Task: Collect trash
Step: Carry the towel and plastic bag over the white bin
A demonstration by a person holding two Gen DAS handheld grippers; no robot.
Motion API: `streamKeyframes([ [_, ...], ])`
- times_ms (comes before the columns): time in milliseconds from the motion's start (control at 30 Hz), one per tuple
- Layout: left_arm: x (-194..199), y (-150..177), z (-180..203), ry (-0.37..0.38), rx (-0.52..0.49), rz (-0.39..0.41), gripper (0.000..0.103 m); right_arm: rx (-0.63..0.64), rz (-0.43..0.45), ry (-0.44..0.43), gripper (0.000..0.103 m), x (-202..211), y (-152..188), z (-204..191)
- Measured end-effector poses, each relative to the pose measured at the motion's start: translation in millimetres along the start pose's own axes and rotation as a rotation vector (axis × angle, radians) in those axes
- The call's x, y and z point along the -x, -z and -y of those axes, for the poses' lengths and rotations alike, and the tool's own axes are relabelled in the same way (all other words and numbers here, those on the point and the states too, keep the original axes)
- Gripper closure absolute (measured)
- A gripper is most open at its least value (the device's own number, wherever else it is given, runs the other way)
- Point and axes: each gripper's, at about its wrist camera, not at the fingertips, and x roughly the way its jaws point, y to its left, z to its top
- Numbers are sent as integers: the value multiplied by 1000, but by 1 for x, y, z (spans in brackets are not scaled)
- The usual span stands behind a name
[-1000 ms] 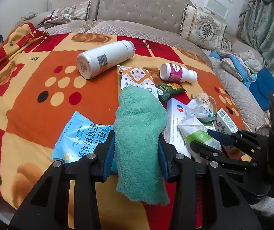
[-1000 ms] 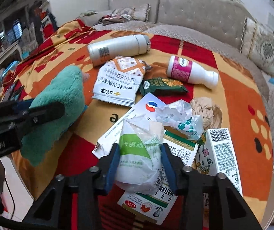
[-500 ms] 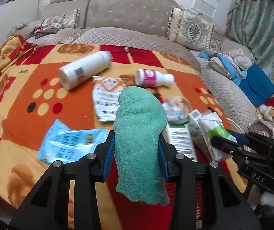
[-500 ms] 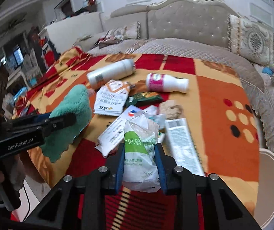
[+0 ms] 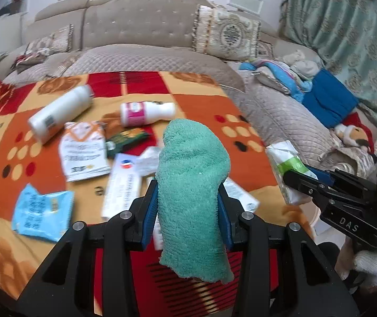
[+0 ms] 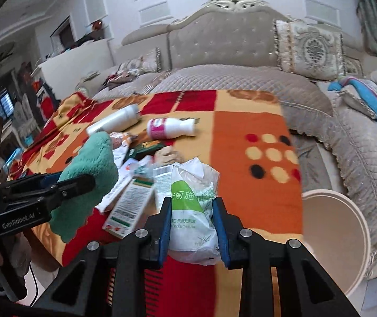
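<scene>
Sofa (image 6: 241, 79): a long grey quilted couch runs behind and round to the right of everything; it plays no part in the job.
Blanket (image 5: 43, 158): an orange, red and yellow cover over the work surface, and most of the rubbish lies on it.
Bin (image 6: 330, 237): a pale round tub stands at the blanket's right edge, mouth open; what is inside cannot be seen. It looks the likely place for the rubbish.
Green towel (image 5: 192, 192): a rolled teal cloth clamped in the left gripper (image 5: 188, 203), both blue pads pressed into its sides, held clear above the blanket.
Tissue pack (image 6: 192, 206): a crumpled white and green plastic pack pinched in the right gripper (image 6: 192, 222); the jaws have just been closing on it and the pads squeeze it. It hangs just left of the bin, not yet over it.
White bottle (image 5: 59, 111): lies on its side at the far left of the litter, untouched.
Pink-label bottle (image 5: 146, 111): lies on its side beside it.
Loose wrappers: a white sachet (image 5: 82, 153), a blue packet (image 5: 43, 211), a dark green sachet (image 5: 125, 140) and flat cartons (image 5: 122, 185) lie scattered on the blanket.
Progress: judged early. One piece is in each claw, nothing visibly dropped in, and two bottles plus several packets are left.
</scene>
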Motion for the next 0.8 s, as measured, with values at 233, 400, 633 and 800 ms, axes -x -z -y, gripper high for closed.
streamKeyframes([
  [233, -14, -9, 50, 67, -58, -17, 65, -54, 26, 64, 74, 25, 6, 46],
  [400, -26, -15, 83, 116, -99, -33, 65, -111, 38, 119, 74, 41, 15, 84],
  [633, -45, -20, 126, 174, -151, -59, 65, -188, 38, 178, 74, 55, 33, 129],
  [800, -65, -22, 152, 218, -170, -102, 65, -253, 35, 200, 74, 60, 44, 159],
])
